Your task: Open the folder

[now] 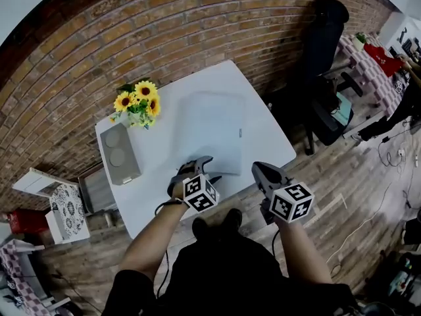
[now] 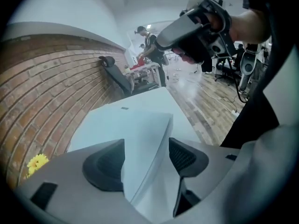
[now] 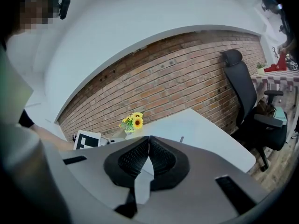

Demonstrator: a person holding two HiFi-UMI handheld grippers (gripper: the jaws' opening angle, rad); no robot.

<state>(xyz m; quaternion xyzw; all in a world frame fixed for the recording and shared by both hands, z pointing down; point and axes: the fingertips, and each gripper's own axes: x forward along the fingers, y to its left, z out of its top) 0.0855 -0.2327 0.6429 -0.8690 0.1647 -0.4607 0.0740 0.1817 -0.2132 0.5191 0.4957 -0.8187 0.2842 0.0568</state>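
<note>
A pale, translucent folder (image 1: 212,131) lies flat and closed on the white table (image 1: 270,143). My left gripper (image 1: 212,167) hangs just over the folder's near left corner, tilted down. In the left gripper view its jaws (image 2: 146,142) stand wide open, with the folder's (image 2: 135,129) corner edge below the gap and neither pad touching it. My right gripper (image 1: 258,170) hovers at the table's near edge, right of the folder. Its jaws (image 3: 149,139) are shut with nothing between them. It also shows high in the left gripper view (image 2: 196,27).
A vase of sunflowers (image 1: 138,103) and a grey box (image 1: 120,154) stand at the table's left side. A black office chair (image 1: 322,51) stands beyond the far right corner. A brick wall (image 1: 66,78) runs behind the table, and wooden floor (image 1: 355,176) lies to the right.
</note>
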